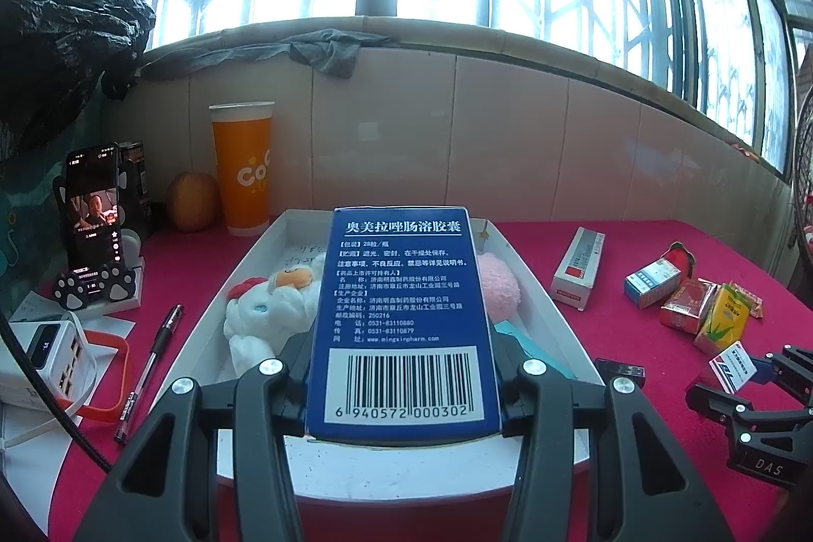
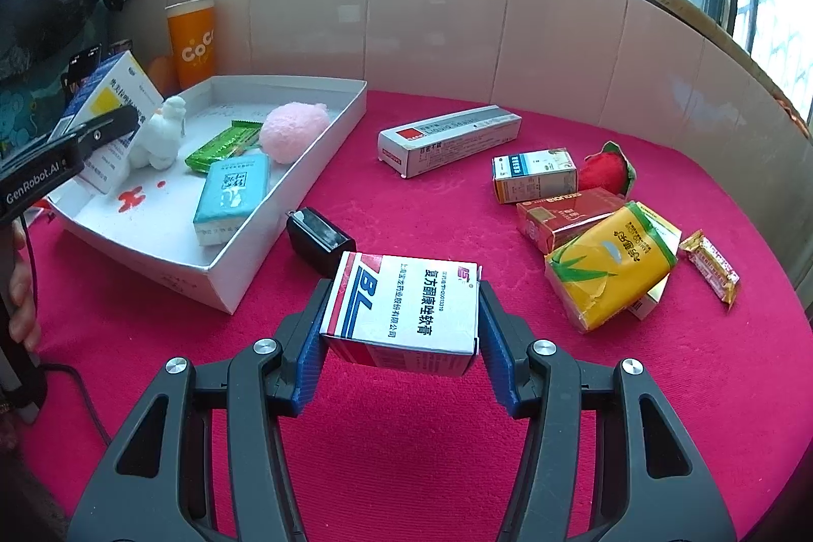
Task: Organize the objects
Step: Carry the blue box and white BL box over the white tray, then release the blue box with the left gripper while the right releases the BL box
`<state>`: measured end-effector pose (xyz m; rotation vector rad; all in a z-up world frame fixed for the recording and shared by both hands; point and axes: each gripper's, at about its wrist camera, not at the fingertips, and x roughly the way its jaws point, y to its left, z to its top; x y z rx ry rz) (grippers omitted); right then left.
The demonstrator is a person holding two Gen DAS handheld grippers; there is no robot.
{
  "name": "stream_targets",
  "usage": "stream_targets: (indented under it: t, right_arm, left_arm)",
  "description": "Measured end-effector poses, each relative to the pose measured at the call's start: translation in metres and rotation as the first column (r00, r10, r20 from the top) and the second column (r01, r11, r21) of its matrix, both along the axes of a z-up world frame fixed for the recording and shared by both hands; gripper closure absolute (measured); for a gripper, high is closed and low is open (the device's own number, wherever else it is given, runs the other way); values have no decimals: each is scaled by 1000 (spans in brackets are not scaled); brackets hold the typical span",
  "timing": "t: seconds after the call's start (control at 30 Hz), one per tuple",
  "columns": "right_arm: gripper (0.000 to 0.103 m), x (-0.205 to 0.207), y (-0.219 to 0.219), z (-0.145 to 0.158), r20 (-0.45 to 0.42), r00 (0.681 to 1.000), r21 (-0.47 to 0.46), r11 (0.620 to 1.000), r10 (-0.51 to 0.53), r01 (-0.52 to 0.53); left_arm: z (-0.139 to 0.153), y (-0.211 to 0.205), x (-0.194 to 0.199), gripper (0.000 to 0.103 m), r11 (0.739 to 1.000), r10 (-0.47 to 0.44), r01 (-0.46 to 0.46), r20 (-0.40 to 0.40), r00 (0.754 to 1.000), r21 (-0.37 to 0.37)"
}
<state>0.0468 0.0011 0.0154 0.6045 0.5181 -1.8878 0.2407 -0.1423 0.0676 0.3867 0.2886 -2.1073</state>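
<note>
My left gripper (image 1: 404,394) is shut on a blue medicine box (image 1: 401,313) with a barcode, held tilted over the near end of the white tray (image 1: 551,318). The right wrist view shows this gripper (image 2: 96,135) at the tray's (image 2: 284,196) left end. In the tray lie a white plush toy (image 2: 160,133), a pink plush ball (image 2: 292,130), a teal tissue pack (image 2: 231,196) and a green packet (image 2: 221,146). My right gripper (image 2: 401,333) is shut on a white box with red and blue stripes (image 2: 406,308), held just above the red cloth, right of the tray.
On the red cloth to the right lie a long white box (image 2: 449,138), a small blue-white box (image 2: 533,175), a red box (image 2: 564,217), a yellow carton (image 2: 610,265), a strawberry plush (image 2: 607,168) and a snack bar (image 2: 711,265). A black charger (image 2: 317,237) lies beside the tray. An orange cup (image 1: 243,171), phone (image 1: 94,206) and pen (image 1: 152,351) stand left.
</note>
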Motion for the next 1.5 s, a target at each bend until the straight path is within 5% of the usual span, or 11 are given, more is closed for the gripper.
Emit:
stream_targets:
  t: [0.57, 0.8, 1.07, 1.5]
  right_arm:
    - [50, 6, -19, 14, -15, 999, -38, 998, 41, -41]
    - [50, 9, -42, 23, 11, 997, -39, 996, 81, -81]
    - [50, 9, -97, 37, 95, 987, -24, 991, 132, -130]
    - [49, 41, -185, 27, 61, 973, 66, 972, 222, -226]
  left_arm:
    - [-2, -5, 6, 54, 1000, 10, -9, -30, 999, 28]
    - [-6, -27, 13, 54, 989, -16, 28, -83, 996, 147]
    - [5, -68, 22, 54, 972, 32, -6, -106, 994, 233]
    - [20, -137, -18, 48, 951, 16, -9, -20, 1000, 311]
